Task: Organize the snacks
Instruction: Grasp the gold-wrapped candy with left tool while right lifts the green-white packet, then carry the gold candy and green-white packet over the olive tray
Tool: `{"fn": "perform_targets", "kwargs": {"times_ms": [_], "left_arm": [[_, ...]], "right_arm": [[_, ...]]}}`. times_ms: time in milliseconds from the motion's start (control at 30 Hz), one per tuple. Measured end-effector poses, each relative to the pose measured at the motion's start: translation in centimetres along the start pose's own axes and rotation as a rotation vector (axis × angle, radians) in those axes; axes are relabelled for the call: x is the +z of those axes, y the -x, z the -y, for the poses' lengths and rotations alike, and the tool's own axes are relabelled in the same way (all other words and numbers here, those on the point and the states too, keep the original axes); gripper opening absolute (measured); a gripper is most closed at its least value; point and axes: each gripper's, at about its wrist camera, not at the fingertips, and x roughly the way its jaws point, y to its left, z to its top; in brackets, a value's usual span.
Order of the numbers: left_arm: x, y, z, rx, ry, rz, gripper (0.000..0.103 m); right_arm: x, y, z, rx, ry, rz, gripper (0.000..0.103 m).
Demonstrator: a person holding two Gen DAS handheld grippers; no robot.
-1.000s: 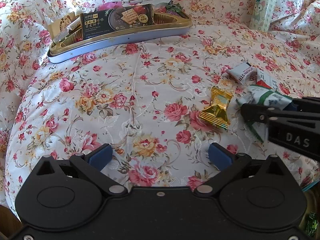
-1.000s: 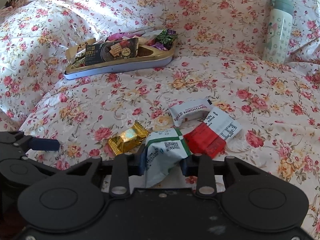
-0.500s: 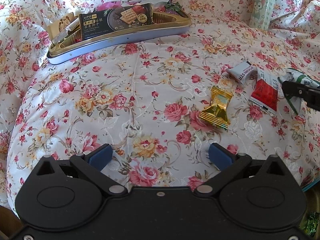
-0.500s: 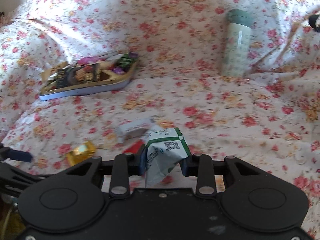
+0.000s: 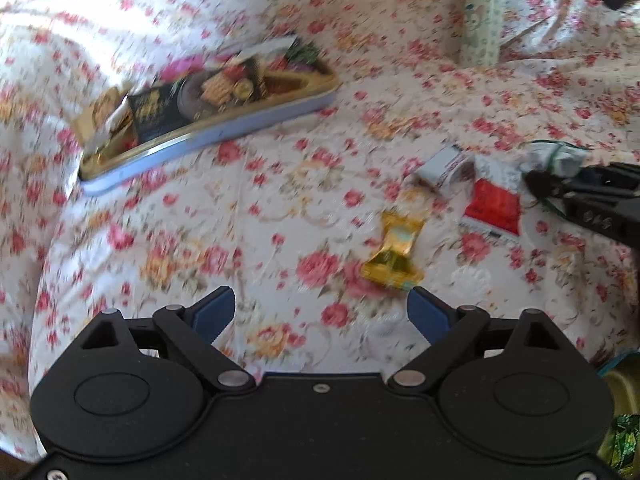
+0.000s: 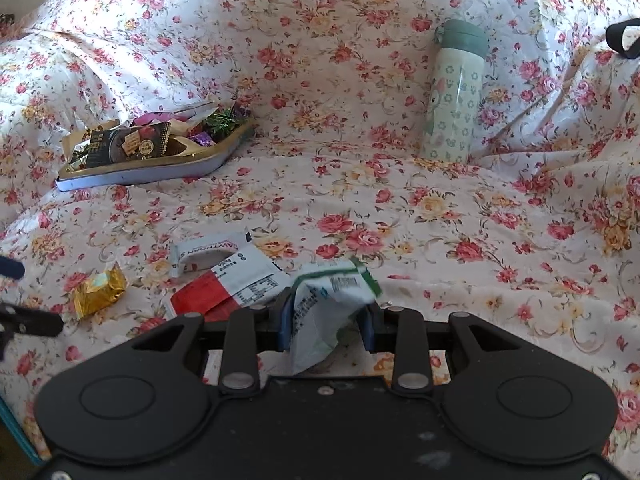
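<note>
Two grippers, one loaded

Our right gripper clamps the green-white packet; our left gripper, jaws just narrowing, holds nothing above open floral cloth. Gold candy lies near. Tin tray holds assorted snacks.

Domestic setting, probably a bedroom: a floral quilted bedspread covers the bed, with a patterned drinking bottle far right and snack tin far left.
</note>
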Motion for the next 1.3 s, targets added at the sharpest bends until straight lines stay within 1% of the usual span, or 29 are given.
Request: {"fn": "perform_targets", "kwargs": {"times_ms": [100, 233, 333, 400, 533, 733, 767, 900, 933, 1000, 1033, 1067, 1167, 1300], "left_arm": [[0.6, 0.1, 0.8, -0.010, -0.033, 0.022, 0.094], [1.2, -0.3, 1.7, -0.012, -0.069, 0.036, 0.093], [1.6, -0.7, 2.3, -0.015, -0.080, 0.033, 0.088], [1.9, -1.1, 2.5, -0.023, -0.077, 0.023, 0.086], [2.4, -1.9, 2.6, -0.044, -0.051, 0.003, 0.074], [2.6, -2.5, 2.4, -0.058, -0.022, -0.015, 0.070], [2.6, -2.5, 2.4, -0.059, -0.021, -0.015, 0.065], [2.8, -3.0, 2.3, -0.077, 0.002, -0.031, 0.056], [2.9, -3.1, 2.2, -0.088, 0.012, -0.033, 0.052], [2.9, -2.9, 2.2, -0.095, 0.030, -0.027, 0.039], [2.9, -2.8, 2.2, -0.099, 0.037, -0.029, 0.030], [2.9, -2.7, 2.2, -0.103, 0.048, -0.033, 0.026], [2.8, -2.1, 2.0, -0.103, 0.076, -0.028, 0.026], [2.4, -0.8, 2.0, -0.082, 0.102, -0.016, 0.026]], "right_arm": [[-0.3, -0.3, 0.2, 0.010, 0.023, 0.034, 0.034], [-0.2, -0.5, 0.8, 0.034, -0.019, 0.032, 0.034], [-0.3, -0.5, 0.9, 0.038, -0.035, 0.034, 0.034], [-0.4, -0.5, 0.8, 0.036, -0.036, 0.034, 0.034], [-0.4, -0.5, 0.9, 0.040, -0.044, 0.034, 0.035], [-0.5, -0.5, 0.9, 0.037, -0.043, 0.033, 0.035], [-0.5, -0.5, 0.9, 0.039, -0.046, 0.033, 0.035], [-0.5, -0.5, 1.0, 0.045, -0.055, 0.033, 0.035], [-0.5, -0.5, 1.1, 0.046, -0.057, 0.033, 0.035], [-0.5, -0.4, 1.0, 0.046, -0.059, 0.033, 0.035], [-0.5, -0.5, 1.0, 0.046, -0.059, 0.033, 0.035], [-0.5, -0.5, 1.0, 0.046, -0.059, 0.033, 0.035], [-0.6, -0.5, 1.1, 0.048, -0.062, 0.033, 0.035], [-0.6, -0.4, 1.1, 0.053, -0.072, 0.034, 0.035]]}}
